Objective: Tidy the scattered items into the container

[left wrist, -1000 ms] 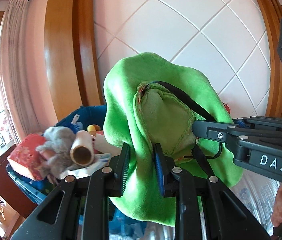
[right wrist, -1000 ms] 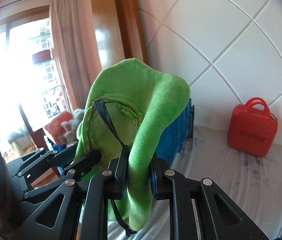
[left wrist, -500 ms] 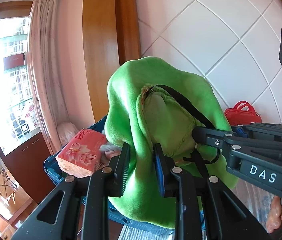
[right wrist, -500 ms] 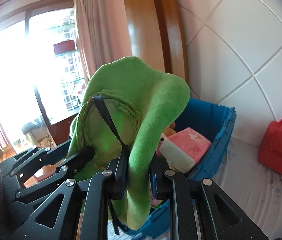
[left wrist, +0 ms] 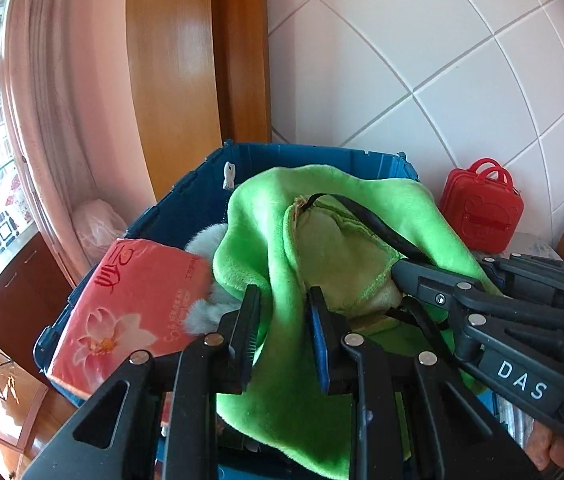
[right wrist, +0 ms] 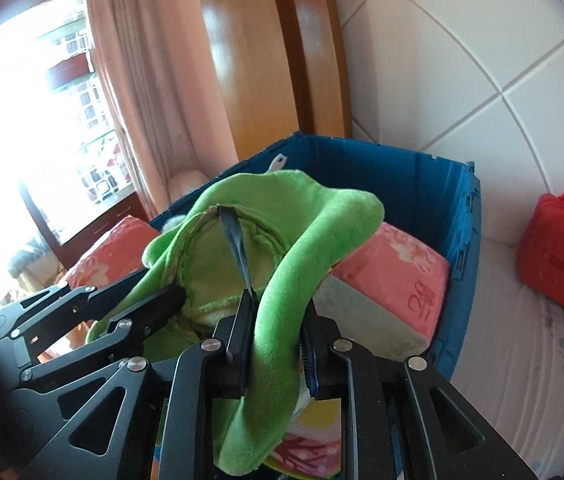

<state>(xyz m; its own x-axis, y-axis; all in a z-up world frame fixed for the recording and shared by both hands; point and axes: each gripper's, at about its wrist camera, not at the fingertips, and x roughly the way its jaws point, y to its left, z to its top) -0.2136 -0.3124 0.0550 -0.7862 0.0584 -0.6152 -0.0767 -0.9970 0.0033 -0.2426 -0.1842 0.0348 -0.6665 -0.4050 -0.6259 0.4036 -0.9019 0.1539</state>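
Note:
A green plush cloth (left wrist: 265, 240) with a black strap (left wrist: 378, 228) hangs over the blue crate (left wrist: 306, 151), held from two sides. My left gripper (left wrist: 284, 300) is shut on its near fold. My right gripper (right wrist: 277, 304) has another fold (right wrist: 282, 288) of the cloth between its jaws, which are opening a little while the pads still touch the fabric. In the left wrist view the right gripper (left wrist: 398, 276) comes in from the right, and in the right wrist view the left gripper (right wrist: 177, 292) reaches in from the left. The cloth's lower edge sags into the crate (right wrist: 382, 150).
Inside the crate lie pink tissue packs (left wrist: 133, 304) (right wrist: 398, 272) and a grey plush toy (left wrist: 205, 240). A red toy case (left wrist: 480, 212) (right wrist: 558, 248) stands on the bed beside the crate. Tiled wall and a wooden frame rise behind; a curtain and window are at left.
Both grippers have carried the green cloth leftwards and down until it hangs over the blue crate. The cloth now sags low over the tissue packs.

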